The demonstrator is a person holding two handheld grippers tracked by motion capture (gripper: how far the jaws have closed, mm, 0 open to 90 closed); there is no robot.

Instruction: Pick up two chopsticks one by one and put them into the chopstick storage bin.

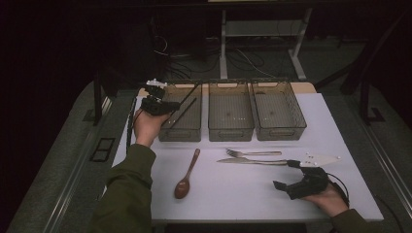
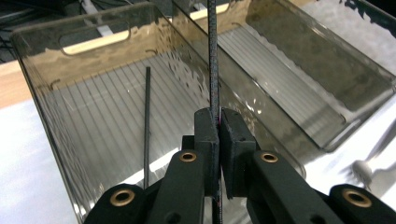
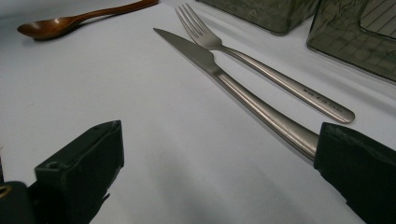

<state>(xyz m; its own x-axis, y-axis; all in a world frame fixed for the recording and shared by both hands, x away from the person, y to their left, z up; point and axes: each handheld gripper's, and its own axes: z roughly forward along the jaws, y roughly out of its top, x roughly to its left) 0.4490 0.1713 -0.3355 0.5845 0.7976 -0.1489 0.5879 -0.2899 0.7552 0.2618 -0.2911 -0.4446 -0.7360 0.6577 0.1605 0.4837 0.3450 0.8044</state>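
Note:
My left gripper (image 1: 164, 108) (image 2: 218, 114) is shut on a thin black chopstick (image 2: 213, 56) that rises from between the jaws, above the left clear bin (image 1: 180, 133) (image 2: 37, 79). A second black chopstick (image 2: 147, 116) (image 1: 183, 112) lies on that bin's ribbed floor. My right gripper (image 1: 285, 174) (image 3: 219, 140) rests low on the white table with its jaws wide open. The handle end of a steel knife (image 1: 250, 161) (image 3: 243, 91) runs up to its right jaw. Beside the knife lies a steel fork (image 1: 252, 153) (image 3: 261, 65).
A brown wooden spoon (image 1: 187, 175) (image 3: 70, 23) lies left of the cutlery. Middle bin (image 1: 231, 133) (image 2: 327, 70) and right bin (image 1: 281, 132) stand in a row with the left one at the table's back. The white table (image 1: 233, 199) ends close behind my hands.

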